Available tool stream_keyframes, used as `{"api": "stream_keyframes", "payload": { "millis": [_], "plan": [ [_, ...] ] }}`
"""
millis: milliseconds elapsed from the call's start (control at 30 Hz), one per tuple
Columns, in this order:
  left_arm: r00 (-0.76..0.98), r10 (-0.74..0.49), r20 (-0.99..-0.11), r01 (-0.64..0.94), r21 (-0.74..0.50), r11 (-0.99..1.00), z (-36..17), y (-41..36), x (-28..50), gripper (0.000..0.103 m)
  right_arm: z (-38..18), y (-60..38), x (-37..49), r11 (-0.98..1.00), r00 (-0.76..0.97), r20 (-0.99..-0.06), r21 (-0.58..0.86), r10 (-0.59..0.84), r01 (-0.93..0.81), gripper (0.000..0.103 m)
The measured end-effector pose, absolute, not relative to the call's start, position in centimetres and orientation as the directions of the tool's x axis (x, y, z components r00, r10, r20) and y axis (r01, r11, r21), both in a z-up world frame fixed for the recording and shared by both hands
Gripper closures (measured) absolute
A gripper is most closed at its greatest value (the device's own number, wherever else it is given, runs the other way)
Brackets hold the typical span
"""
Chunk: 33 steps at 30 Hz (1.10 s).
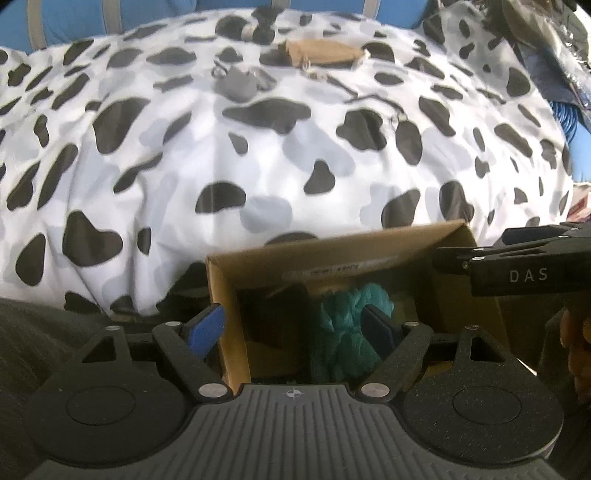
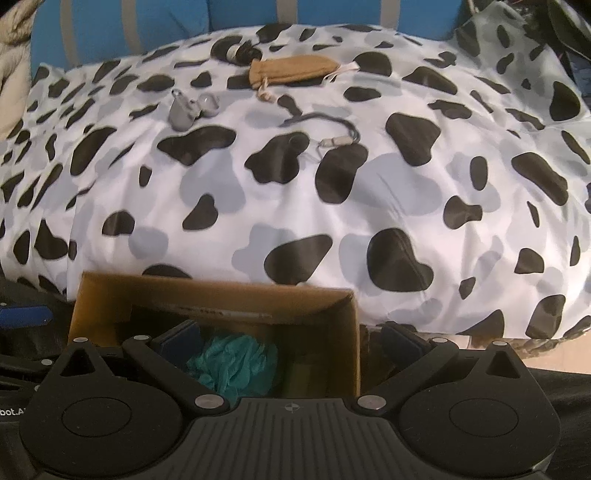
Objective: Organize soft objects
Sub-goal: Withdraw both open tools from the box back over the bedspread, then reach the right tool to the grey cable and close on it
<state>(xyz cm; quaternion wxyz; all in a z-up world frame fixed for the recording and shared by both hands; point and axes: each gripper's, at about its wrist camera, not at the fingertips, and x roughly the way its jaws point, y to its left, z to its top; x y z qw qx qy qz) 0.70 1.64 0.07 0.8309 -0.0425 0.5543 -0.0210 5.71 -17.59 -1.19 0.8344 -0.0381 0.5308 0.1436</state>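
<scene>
An open cardboard box (image 1: 218,295) (image 2: 351,325) stands at the near edge of a cow-print duvet. A teal mesh sponge (image 1: 343,328) (image 2: 236,365) lies inside it. My left gripper (image 1: 295,328) is open, its jaws straddling the box's left wall. My right gripper (image 2: 291,343) is open, its jaws straddling the box's right wall; it also shows in the left wrist view (image 1: 513,258). Far back on the duvet lie a tan drawstring pouch (image 1: 321,53) (image 2: 291,70), a grey case (image 1: 238,83) (image 2: 183,110) and a black lanyard (image 2: 332,125).
The cow-print duvet (image 1: 184,166) (image 2: 332,206) fills most of both views. Blue striped fabric (image 2: 147,26) lies behind it. Dark clutter and a blue coil (image 1: 561,114) sit at the far right. Dark cloth (image 1: 33,339) lies at the near left.
</scene>
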Motion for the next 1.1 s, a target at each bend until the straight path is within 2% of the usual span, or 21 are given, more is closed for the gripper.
{"api": "stream_keyframes", "payload": {
  "millis": [333, 1100],
  "plan": [
    [0.469, -0.078, -0.88, -0.005, -0.091, 0.996, 1.1, 2.1, 1.8, 0.023, 0.2, -19.0, 6.8, 0.967, 0.471, -0.856, 0.113, 0.211, -0.229, 0.0],
    [0.578, -0.014, -0.816, -0.02, -0.031, 0.999, 1.2, 4.7, 7.5, 0.023, 0.5, -19.9, 12.1, 0.959, 0.529, -0.816, 0.101, 0.232, -0.264, 0.0]
  ]
}}
